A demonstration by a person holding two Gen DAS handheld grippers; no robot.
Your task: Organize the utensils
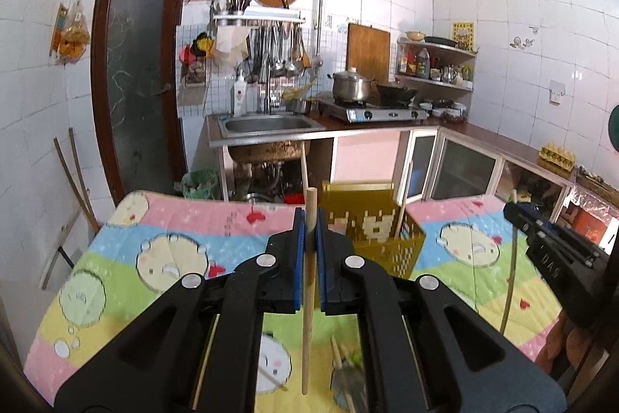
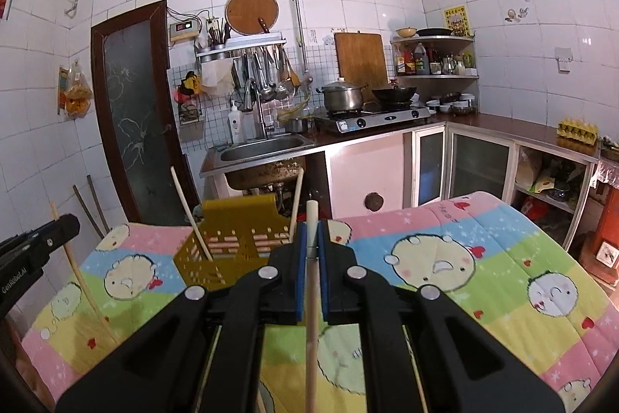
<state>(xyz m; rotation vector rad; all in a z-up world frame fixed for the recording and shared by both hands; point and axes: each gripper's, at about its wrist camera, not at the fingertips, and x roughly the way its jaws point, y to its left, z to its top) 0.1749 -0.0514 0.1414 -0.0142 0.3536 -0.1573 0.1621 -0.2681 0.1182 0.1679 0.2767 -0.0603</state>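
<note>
In the left wrist view my left gripper [image 1: 309, 221] is shut on an upright wooden chopstick [image 1: 308, 316], held above the cartoon-print quilt [image 1: 162, 258]. A yellow slotted basket [image 1: 381, 242] stands just beyond it with a chopstick [image 1: 402, 204] leaning inside. My right gripper [image 1: 557, 250] shows at the right edge, carrying a thin stick [image 1: 510, 281]. In the right wrist view my right gripper [image 2: 312, 229] is shut on a pale chopstick [image 2: 312, 335]. The basket [image 2: 232, 242] is ahead to the left and holds two chopsticks [image 2: 191, 215]. The left gripper [image 2: 35, 250] is at the far left.
Several loose utensils [image 1: 344, 370] lie on the quilt under my left gripper. Behind the table are a steel sink [image 2: 263, 146], a stove with a pot [image 2: 342, 95] and a wok, pink cabinets [image 2: 367, 173], and a dark door [image 2: 135, 111] at the left.
</note>
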